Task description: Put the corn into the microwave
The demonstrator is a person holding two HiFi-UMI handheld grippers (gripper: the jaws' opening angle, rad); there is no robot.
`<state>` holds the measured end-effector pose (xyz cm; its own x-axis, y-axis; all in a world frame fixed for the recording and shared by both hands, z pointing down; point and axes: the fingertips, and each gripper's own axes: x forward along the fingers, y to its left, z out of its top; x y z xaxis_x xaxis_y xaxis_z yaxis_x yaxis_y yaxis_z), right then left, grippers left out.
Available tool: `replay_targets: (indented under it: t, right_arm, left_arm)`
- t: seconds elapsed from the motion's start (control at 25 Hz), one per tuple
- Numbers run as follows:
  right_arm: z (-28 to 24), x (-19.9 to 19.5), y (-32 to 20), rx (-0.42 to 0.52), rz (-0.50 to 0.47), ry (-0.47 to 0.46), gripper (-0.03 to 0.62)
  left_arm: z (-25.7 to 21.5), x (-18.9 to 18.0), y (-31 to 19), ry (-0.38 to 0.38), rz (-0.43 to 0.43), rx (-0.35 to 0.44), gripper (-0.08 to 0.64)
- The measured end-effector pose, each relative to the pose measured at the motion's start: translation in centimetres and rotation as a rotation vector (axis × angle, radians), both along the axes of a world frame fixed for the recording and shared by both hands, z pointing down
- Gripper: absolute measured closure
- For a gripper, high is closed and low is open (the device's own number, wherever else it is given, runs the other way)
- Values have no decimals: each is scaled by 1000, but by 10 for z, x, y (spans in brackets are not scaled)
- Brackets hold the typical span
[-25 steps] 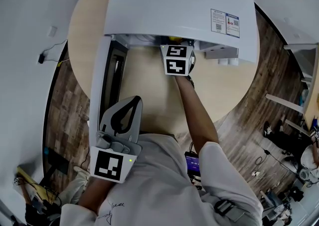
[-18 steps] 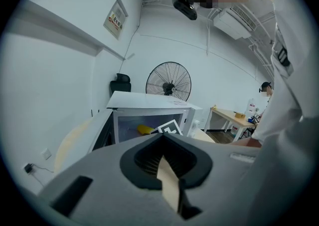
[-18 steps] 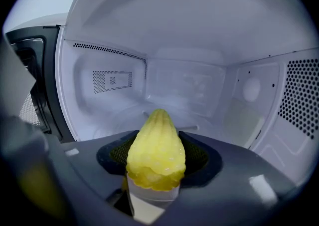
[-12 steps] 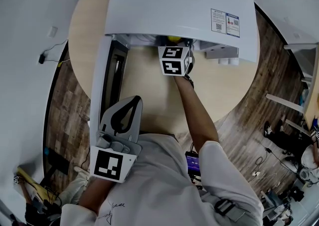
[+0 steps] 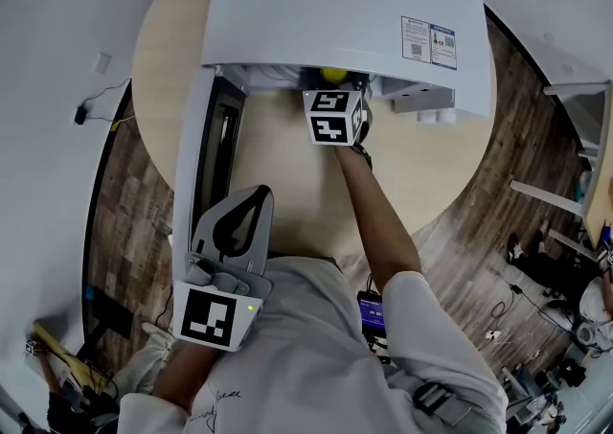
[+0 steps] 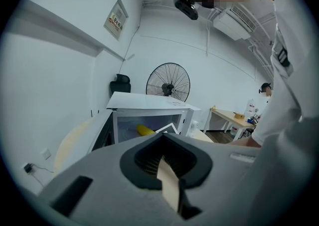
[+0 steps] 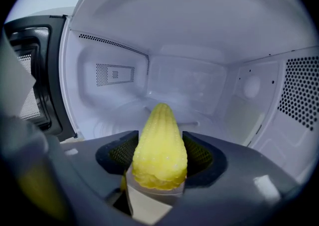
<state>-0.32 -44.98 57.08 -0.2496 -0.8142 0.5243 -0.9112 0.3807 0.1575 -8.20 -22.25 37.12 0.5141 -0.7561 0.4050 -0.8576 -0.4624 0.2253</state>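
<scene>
The right gripper (image 7: 160, 155) clamps the corn (image 7: 158, 130) tip-first inside the open microwave (image 5: 335, 1), seemingly not yet resting; the left gripper (image 6: 162, 162), jaws together and empty, hangs back clear

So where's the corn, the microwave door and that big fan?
corn (image 7: 159, 147): right gripper view, middle of the cob.
microwave door (image 5: 194, 164): head view, its white frame.
fan (image 6: 168, 88): left gripper view, the centre hub.

We record 1 yellow corn cob (image 7: 159, 145) clamped in the right gripper (image 7: 158, 172), its tapered tip pointing into the white microwave (image 5: 335, 1), whose door (image 5: 196, 135) stands wide open.
</scene>
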Motion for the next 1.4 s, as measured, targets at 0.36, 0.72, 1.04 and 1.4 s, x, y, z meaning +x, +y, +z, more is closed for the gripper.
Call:
replay_targets:
  t: [0.36,0.72,1.04,1.4]
  right_arm:
    - [-6,3,12,-28,-6,-59,273]
    - [-21,9,22,-28,9,-102,280]
    - [-32,9,36,-24,3,-131,282]
    - [-43,13,51,-40,22,-195,305]
  left_arm:
    - [-3,7,11,3,10,7,571]
    - [-11,14,24,6,20,30,571]
    - [-17,18,34,7,20,46,571]
    - [-20,25,47,14,41,50,571]
